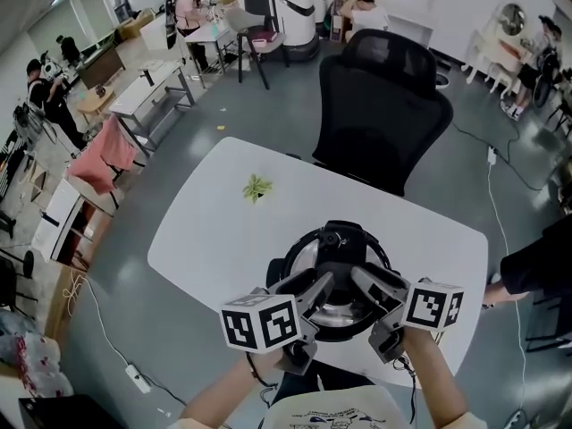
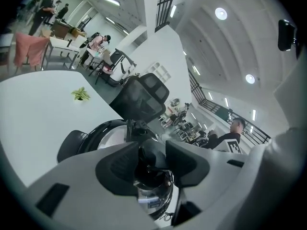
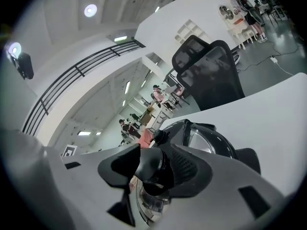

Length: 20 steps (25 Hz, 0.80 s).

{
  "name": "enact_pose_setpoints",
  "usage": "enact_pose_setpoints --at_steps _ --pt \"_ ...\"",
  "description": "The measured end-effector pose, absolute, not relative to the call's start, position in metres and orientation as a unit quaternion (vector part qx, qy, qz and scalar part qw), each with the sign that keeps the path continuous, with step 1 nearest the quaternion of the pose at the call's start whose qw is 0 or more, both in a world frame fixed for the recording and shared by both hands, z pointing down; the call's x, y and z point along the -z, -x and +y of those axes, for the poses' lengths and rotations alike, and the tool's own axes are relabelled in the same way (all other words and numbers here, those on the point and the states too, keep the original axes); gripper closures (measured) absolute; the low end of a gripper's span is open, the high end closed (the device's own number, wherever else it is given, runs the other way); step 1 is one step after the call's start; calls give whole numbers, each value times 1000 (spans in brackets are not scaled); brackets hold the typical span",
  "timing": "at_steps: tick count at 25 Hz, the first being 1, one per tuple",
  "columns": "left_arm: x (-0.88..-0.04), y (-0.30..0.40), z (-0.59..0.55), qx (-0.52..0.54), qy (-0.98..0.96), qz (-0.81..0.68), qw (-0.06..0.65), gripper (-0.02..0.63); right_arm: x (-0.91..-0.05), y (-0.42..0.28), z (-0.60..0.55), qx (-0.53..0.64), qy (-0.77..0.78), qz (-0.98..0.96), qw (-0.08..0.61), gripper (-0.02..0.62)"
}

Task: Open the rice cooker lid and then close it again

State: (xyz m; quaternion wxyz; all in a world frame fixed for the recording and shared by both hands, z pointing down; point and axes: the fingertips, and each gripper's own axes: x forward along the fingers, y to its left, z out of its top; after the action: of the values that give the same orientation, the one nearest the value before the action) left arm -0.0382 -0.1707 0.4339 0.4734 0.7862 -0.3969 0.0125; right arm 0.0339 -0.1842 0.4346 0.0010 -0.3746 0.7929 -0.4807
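The rice cooker [image 1: 304,250] stands on the white table [image 1: 206,231] just in front of me, a black round top over a shiny steel body [image 1: 340,313]. Its lid [image 2: 98,135] [image 3: 216,139] seems to lie flat on the pot. Both grippers meet at the cooker's near edge. My left gripper [image 1: 320,286] [image 2: 151,164] and my right gripper [image 1: 366,280] [image 3: 153,169] each stand open around a black knob at the lid's front. I cannot tell whether the pads touch the knob.
A small green plant [image 1: 257,187] [image 2: 80,94] lies on the table beyond the cooker to the left. A black office chair [image 1: 380,114] stands at the table's far edge. A person's arm [image 1: 527,271] is at the right. Desks and people fill the room behind.
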Motion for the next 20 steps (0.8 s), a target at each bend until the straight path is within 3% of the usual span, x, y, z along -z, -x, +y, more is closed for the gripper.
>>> enact_pose_setpoints --at_steps 20 --pt "-450 31 -180 35 -741 -392 544 451 -450 -31 -192 540 356 762 -9 434"
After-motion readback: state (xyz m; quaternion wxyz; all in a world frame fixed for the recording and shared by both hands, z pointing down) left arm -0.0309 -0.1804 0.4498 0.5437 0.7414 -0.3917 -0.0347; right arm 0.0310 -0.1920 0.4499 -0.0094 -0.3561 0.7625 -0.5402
